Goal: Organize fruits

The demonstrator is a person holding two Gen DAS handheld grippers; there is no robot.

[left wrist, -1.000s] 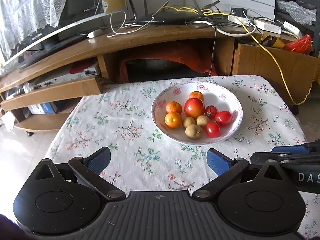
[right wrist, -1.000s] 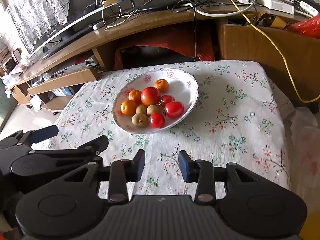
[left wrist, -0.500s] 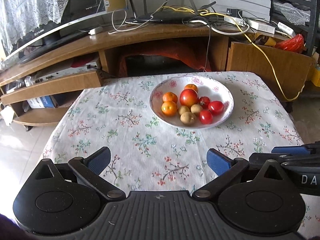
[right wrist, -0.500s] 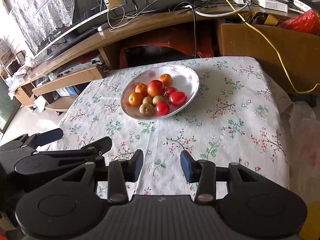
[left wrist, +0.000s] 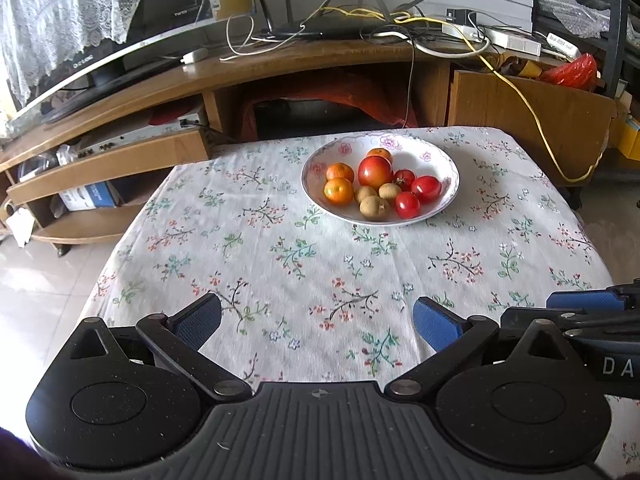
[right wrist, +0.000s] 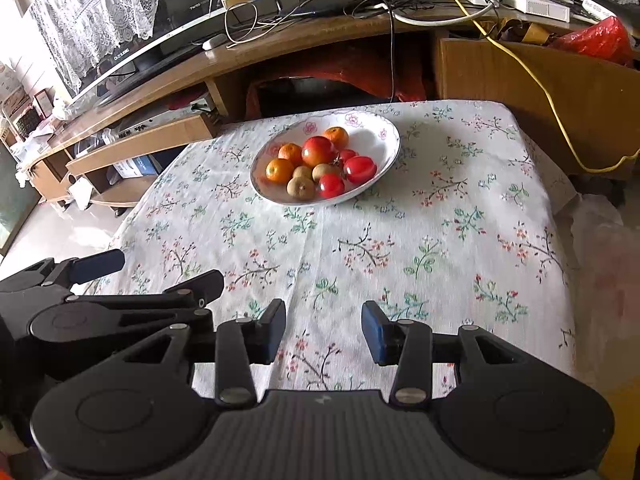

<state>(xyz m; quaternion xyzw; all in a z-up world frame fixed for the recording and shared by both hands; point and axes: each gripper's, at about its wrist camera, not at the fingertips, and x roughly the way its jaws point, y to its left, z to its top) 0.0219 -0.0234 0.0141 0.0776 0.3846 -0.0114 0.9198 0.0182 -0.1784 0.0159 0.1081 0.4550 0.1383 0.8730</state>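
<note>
Floral tablecloth [left wrist: 280, 248] before a cluttered wooden TV stand [left wrist: 280, 64]. All fruit gathered in the white bowl [left wrist: 440, 160] toward the cloth's far side: oranges [left wrist: 338, 191], an apple [left wrist: 374, 171], tomatoes [left wrist: 426, 189], kiwis [left wrist: 374, 208], loosely grouped by kind. None loose on cloth. Left gripper [left wrist: 318, 320] and right gripper [right wrist: 324, 330] spread apart, empty, well short of bowl.

home living room. low table with floral cloth [left wrist: 280, 264], fruit bowl [left wrist: 448, 168] on it. behind it a wooden tv stand [left wrist: 280, 64]: tv [left wrist: 132, 32] half under a lace cover [left wrist: 60, 16], router [left wrist: 320, 26] with antennas, tangle of cables [left wrist: 420, 32], set-top box [left wrist: 132, 140] on the lower shelf. tiled floor [left wrist: 44, 280]. framed pictures at far left in the right wrist view.
</note>
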